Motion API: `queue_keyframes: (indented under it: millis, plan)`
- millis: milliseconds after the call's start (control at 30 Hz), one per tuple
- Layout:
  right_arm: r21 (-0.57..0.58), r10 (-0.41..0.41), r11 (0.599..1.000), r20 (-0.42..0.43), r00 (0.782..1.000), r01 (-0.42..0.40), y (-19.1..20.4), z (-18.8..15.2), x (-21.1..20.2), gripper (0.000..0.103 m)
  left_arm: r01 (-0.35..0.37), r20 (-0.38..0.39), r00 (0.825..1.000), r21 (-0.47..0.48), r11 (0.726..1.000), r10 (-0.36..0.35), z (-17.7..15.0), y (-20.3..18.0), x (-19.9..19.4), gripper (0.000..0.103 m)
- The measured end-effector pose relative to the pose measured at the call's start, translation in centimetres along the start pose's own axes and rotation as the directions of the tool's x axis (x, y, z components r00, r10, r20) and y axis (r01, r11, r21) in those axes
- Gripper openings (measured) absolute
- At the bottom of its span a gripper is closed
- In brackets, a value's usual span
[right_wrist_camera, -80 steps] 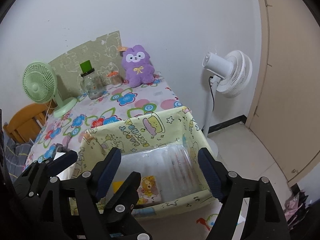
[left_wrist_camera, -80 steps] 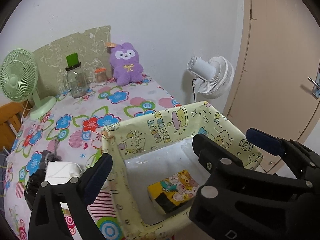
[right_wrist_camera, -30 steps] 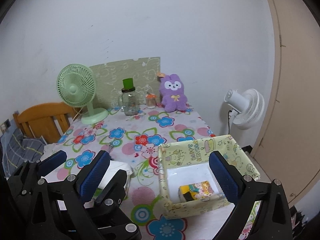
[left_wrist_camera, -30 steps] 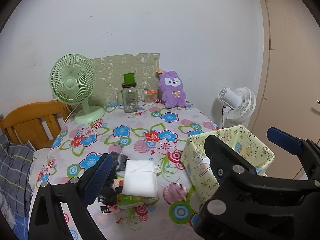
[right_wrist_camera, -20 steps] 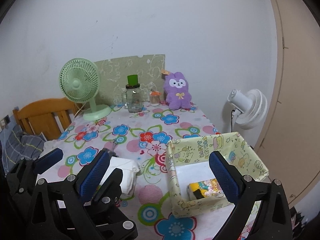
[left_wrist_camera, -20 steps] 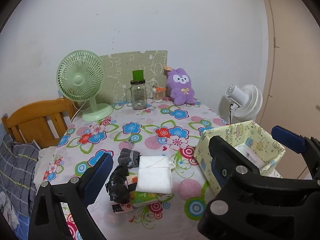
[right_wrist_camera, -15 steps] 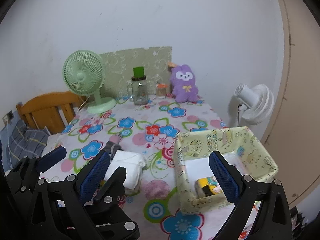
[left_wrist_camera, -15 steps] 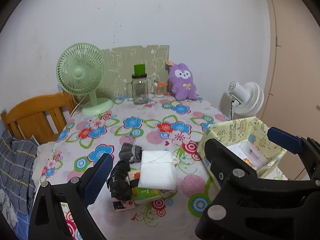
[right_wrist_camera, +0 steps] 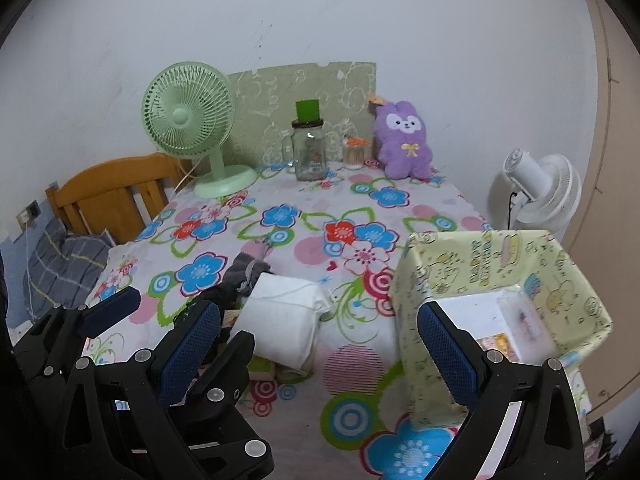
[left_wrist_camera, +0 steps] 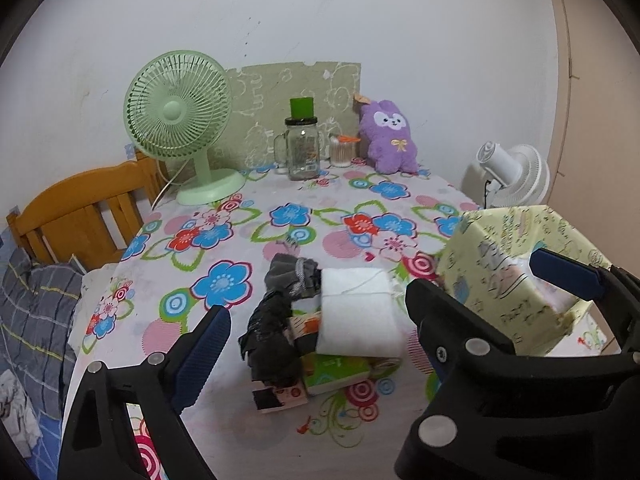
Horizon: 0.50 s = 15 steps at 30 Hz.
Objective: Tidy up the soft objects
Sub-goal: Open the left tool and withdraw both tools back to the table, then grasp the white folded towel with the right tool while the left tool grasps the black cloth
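A pile of soft things lies on the flowered tablecloth: a folded white cloth (left_wrist_camera: 358, 314) (right_wrist_camera: 286, 322), grey and black socks (left_wrist_camera: 294, 274) (right_wrist_camera: 244, 272), and a green tissue pack (left_wrist_camera: 334, 372) underneath. A yellow cartoon-print fabric box (left_wrist_camera: 508, 280) (right_wrist_camera: 500, 284) stands at the table's right edge with a small colourful pack (right_wrist_camera: 496, 344) and a clear pack inside. My left gripper (left_wrist_camera: 316, 340) is open and empty, hovering just in front of the pile. My right gripper (right_wrist_camera: 316, 340) is open and empty, between the pile and the box. A purple plush (left_wrist_camera: 388, 136) (right_wrist_camera: 404, 140) sits at the back.
A green desk fan (left_wrist_camera: 180, 132) (right_wrist_camera: 192, 128), a glass jar with a green lid (left_wrist_camera: 302, 144) and a small toothpick jar (left_wrist_camera: 342, 152) stand at the back. A wooden chair (left_wrist_camera: 80, 212) is to the left, and a white floor fan (left_wrist_camera: 508, 176) to the right.
Both grippers pulled back from over the box and swung left, so the pile of cloths now sits ahead of them. Both stayed open and empty.
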State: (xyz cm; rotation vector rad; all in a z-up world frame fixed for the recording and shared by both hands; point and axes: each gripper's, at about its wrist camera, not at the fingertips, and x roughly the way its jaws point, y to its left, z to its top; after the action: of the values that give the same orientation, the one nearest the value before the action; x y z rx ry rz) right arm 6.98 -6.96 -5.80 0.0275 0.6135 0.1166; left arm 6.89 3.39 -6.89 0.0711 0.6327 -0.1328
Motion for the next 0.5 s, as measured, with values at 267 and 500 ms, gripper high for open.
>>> queue_keyframes:
  millis: [267, 500]
  plan:
    - [0.001, 0.022, 1.0, -0.041, 0.999, -0.022, 0.8, -0.4, 2.2, 0.095, -0.027, -0.028, 0.999, -0.018, 0.999, 0.027, -0.6, 1.5, 1.7, 0.088]
    - [-0.006, 0.03, 1.0, -0.064, 0.998, -0.03, 1.7, -0.5, 4.1, 0.095, -0.041, -0.053, 0.998, -0.036, 0.999, 0.039, -0.8, 2.9, 3.2, 0.076]
